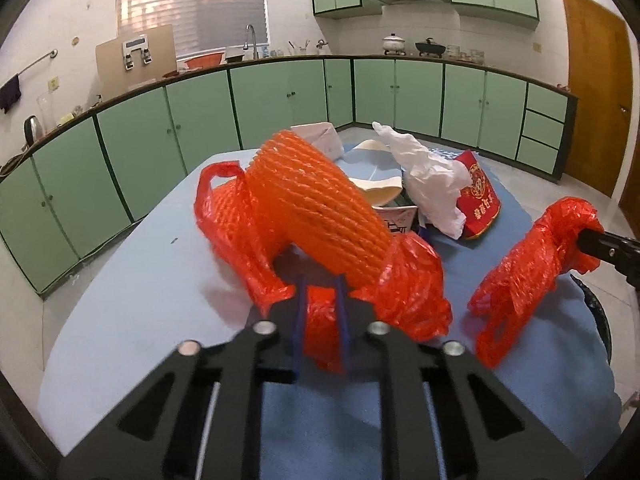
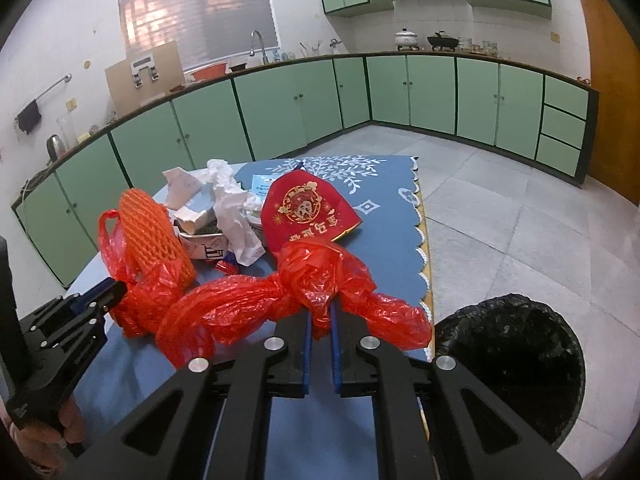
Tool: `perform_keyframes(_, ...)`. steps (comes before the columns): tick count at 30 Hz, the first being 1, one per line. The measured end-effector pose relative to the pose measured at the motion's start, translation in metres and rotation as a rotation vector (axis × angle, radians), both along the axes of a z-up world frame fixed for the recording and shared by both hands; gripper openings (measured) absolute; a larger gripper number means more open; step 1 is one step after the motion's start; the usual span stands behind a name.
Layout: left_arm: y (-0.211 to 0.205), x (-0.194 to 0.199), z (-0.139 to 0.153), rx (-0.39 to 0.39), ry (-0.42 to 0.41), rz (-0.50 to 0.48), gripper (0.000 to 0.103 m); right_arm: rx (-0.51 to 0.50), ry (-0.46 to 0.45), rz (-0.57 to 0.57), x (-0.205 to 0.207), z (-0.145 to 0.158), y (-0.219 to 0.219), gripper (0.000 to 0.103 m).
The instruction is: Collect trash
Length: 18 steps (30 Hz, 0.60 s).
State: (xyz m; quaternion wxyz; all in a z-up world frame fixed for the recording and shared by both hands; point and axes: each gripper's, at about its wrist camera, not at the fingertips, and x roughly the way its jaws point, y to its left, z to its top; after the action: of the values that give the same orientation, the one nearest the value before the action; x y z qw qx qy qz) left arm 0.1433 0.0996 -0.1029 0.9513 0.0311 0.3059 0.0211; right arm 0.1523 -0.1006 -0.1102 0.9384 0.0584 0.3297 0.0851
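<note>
Both grippers are clamped on thin red plastic bags, and the step in hand looks like carrying that plastic to the round bin lined with black film [image 2: 516, 364], which stands on the tiled floor just right of the table's near right corner.

The left gripper [image 1: 322, 300] has its jaws pinched on a twisted bunch of the crinkled red plastic bag [image 1: 404, 288] that partly wraps a ribbed orange foam fruit net [image 1: 316, 200]. The right gripper [image 2: 322, 312] is closed on a second bunched red plastic bag [image 2: 280, 300], whose loose tail hangs toward the bin.

To do this well, I judge the right hand should swing right over the bin mouth before letting go, since the film is light and may cling to the pads. The left hand should lift slowly: the net sits only loosely in its bag and could roll out, and whether the two bags are tangled together cannot be told from here.

The bags are glossy, translucent and heavily creased. The net is springy, tubular and matte. Farther back on the table lie a crumpled white plastic bag [image 1: 432, 184], a flat red pouch with gold print [image 2: 308, 208], a torn paper carton [image 2: 200, 236] and white paper scraps, all on a soft blue tablecloth with a white leaf pattern [image 2: 384, 216] and scalloped edge.
</note>
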Motion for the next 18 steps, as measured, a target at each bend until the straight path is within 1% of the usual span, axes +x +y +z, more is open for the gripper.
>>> perform_keyframes(4, 0.003, -0.007, 0.003, -0.017, 0.000, 0.002, 0.000, 0.009, -0.005, -0.014, -0.007, 0.003, -0.005, 0.008)
perform_keyframes(12, 0.017, -0.029, 0.014, -0.025, -0.029, -0.004, 0.000, 0.020, -0.016, -0.047, -0.020, 0.006, -0.016, 0.008)
perform_keyframes(15, 0.009, -0.034, 0.022, -0.028, -0.047, -0.036, 0.000, 0.023, -0.034, -0.071, -0.024, 0.012, -0.022, 0.008)
perform_keyframes(18, -0.004, -0.038, 0.030, -0.040, -0.064, -0.079, 0.000, 0.019, -0.059, -0.109, -0.031, 0.019, -0.037, 0.008)
